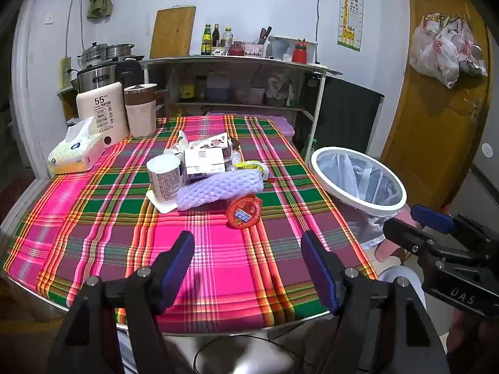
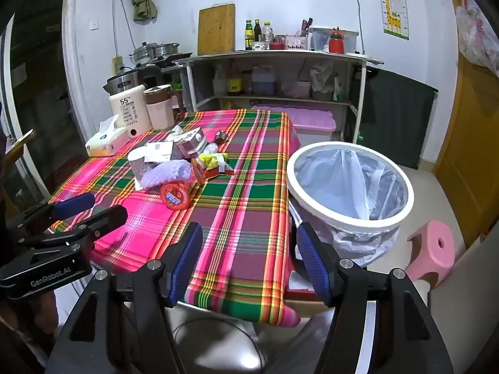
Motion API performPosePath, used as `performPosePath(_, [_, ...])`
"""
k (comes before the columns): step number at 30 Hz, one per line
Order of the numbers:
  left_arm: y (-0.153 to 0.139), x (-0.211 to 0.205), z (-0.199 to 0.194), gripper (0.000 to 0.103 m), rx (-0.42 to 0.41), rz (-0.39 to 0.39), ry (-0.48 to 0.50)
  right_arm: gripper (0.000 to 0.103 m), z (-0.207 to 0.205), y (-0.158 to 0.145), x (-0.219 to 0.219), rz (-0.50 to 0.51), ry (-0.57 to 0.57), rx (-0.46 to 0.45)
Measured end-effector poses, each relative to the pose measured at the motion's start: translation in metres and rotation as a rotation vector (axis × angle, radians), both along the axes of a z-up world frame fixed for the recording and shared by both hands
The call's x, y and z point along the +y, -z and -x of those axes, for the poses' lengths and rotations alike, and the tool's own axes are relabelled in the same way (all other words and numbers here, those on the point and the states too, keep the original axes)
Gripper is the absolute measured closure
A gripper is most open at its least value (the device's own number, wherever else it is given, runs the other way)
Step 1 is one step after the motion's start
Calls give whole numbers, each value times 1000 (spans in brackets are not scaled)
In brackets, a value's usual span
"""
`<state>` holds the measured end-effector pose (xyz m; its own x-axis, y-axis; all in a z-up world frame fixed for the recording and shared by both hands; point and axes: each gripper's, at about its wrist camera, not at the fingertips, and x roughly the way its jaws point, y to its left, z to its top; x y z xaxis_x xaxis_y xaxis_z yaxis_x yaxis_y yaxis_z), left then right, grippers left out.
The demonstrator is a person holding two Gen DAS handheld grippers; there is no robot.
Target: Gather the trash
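Observation:
A heap of trash lies mid-table on the plaid cloth [image 1: 124, 218]: a paper cup [image 1: 163, 179], small cartons [image 1: 204, 159], a lilac foam sleeve [image 1: 218, 188], a yellow wrapper [image 1: 249, 166] and a round red lid [image 1: 244, 212], nearest me. The lid [image 2: 174, 198] and the foam sleeve [image 2: 165, 173] show in the right wrist view too. A white-rimmed bin [image 1: 358, 180] with a clear liner stands right of the table [image 2: 349, 180]. My left gripper [image 1: 248, 249] is open and empty over the near cloth. My right gripper [image 2: 246, 249] is open and empty above the table's near right corner.
A tissue pack [image 1: 76, 152], a white 55° appliance [image 1: 103, 109] and a beige jug [image 1: 140, 109] stand at the table's far left. A shelf unit [image 1: 237, 87] is behind. A pink stool [image 2: 432, 252] sits right of the bin. A purple box [image 2: 308, 121] is behind the table.

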<state>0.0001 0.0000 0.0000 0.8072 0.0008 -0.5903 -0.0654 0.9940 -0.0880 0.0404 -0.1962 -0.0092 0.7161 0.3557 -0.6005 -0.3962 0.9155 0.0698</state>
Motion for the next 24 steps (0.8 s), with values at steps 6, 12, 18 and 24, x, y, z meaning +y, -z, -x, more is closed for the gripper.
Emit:
performPosePath(6, [0,0,0,31,1,1,0,39,0,0,0,4,-1,-5])
performPosePath(12, [0,-1,1,31,1,3,-2,39,-2,1,0,3,-2,4])
performPosePath(18, [0,0,0,31,3,6,0,39,0,1,2,6,-3,7])
performPosePath(24, [0,0,0,31,5,7,-1,39,0,1,3,8,-3,7])
